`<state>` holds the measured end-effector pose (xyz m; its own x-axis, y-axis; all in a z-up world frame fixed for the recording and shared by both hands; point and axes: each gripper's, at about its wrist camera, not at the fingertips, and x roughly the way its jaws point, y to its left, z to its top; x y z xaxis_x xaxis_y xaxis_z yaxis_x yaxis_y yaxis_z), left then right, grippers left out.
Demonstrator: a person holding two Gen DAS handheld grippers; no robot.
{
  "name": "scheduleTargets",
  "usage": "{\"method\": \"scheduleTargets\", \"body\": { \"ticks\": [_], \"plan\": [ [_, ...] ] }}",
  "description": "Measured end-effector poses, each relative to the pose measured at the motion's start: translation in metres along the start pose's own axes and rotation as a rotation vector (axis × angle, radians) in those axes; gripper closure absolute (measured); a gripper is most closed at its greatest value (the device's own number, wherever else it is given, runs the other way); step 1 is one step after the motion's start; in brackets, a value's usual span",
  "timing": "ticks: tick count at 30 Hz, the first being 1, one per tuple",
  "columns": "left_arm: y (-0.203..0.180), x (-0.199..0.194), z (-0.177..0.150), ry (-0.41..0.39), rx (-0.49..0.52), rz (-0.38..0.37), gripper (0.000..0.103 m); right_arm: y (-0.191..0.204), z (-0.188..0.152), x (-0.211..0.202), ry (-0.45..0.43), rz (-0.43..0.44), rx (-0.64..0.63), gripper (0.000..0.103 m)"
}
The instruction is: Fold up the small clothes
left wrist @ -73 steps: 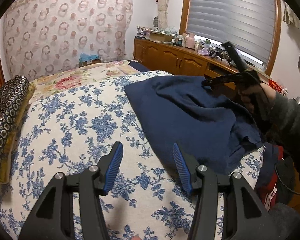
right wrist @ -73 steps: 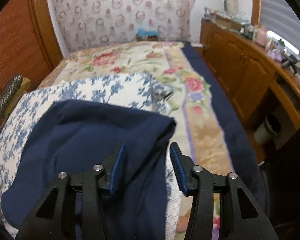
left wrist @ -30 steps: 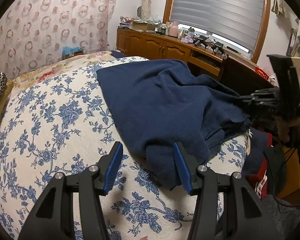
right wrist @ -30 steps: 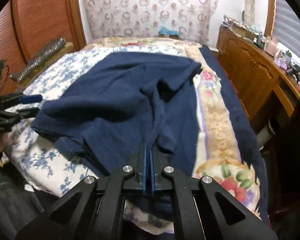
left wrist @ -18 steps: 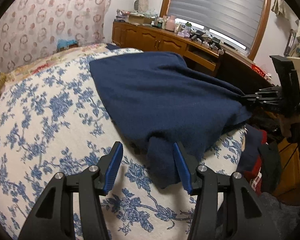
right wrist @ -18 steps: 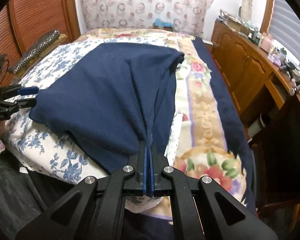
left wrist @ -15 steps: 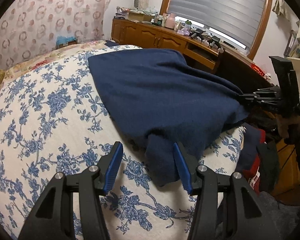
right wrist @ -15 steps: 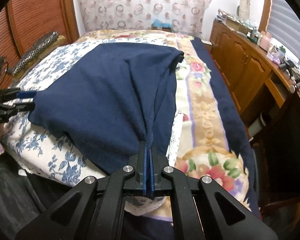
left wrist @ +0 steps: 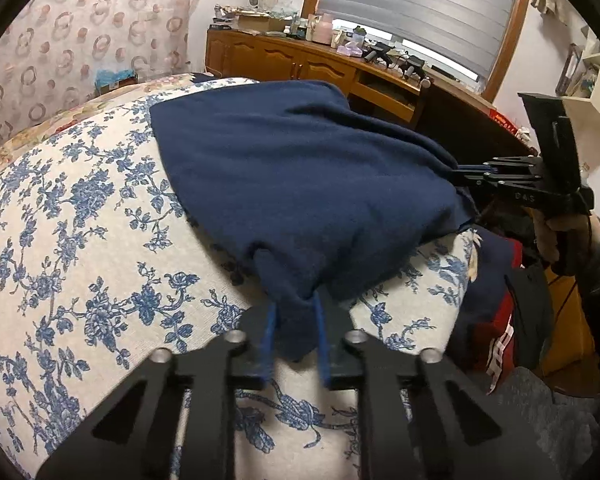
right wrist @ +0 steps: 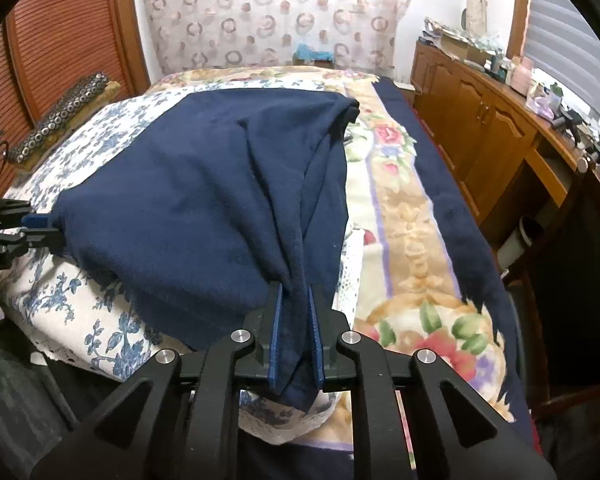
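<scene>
A navy garment point(left wrist: 300, 180) point(right wrist: 200, 200) lies spread on the blue-flowered bed cover point(left wrist: 80, 240) point(right wrist: 60, 300). My left gripper point(left wrist: 295, 340) is at its near corner by the bed's edge. Its jaws are closing, and the cloth fills the gap between the blue pads. The right wrist view shows that gripper point(right wrist: 40, 228) at the far left, pinching the corner. My right gripper point(right wrist: 294, 340) has the other near corner bunched between its pads, and its jaws are opening slightly. Taut pleats run from it up the garment. The left wrist view has it point(left wrist: 464, 174) at the right, held by a hand point(left wrist: 556, 236).
A wooden cabinet point(left wrist: 300, 64) point(right wrist: 480, 120) with clutter on top runs along the window side. Dark and red clothes point(left wrist: 500, 320) are heaped beside the bed. A studded cushion point(right wrist: 68, 104) lies at the bed's far left. A flowered quilt point(right wrist: 400, 220) covers the bed's right side.
My left gripper's jaws came together around the garment's near corner. My right gripper's pads parted a little with the cloth still between them. The garment is drawn flatter.
</scene>
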<state>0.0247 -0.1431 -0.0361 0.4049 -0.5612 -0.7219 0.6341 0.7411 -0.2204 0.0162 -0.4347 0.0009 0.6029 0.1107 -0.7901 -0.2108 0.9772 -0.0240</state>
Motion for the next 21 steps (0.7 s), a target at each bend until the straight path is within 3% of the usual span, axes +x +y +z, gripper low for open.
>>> {"method": "scheduleTargets", "body": {
  "ticks": [2,9,16,21],
  "plan": [
    [-0.002,-0.005,0.000,-0.004,0.005,-0.005,0.097,0.001,0.002,-0.003,-0.012,-0.003,-0.001,0.087],
    [-0.008,-0.028,0.001,-0.056,0.010,-0.020,0.098,0.004,0.006,-0.013,-0.059,-0.024,-0.015,0.055],
    [-0.005,-0.027,0.000,-0.055,0.005,-0.022,0.098,-0.003,-0.006,0.009,0.006,0.005,0.032,0.052],
    [0.002,-0.010,-0.007,0.004,-0.026,-0.008,0.098,-0.004,-0.011,0.020,0.039,0.050,0.070,0.052]
  ]
}}
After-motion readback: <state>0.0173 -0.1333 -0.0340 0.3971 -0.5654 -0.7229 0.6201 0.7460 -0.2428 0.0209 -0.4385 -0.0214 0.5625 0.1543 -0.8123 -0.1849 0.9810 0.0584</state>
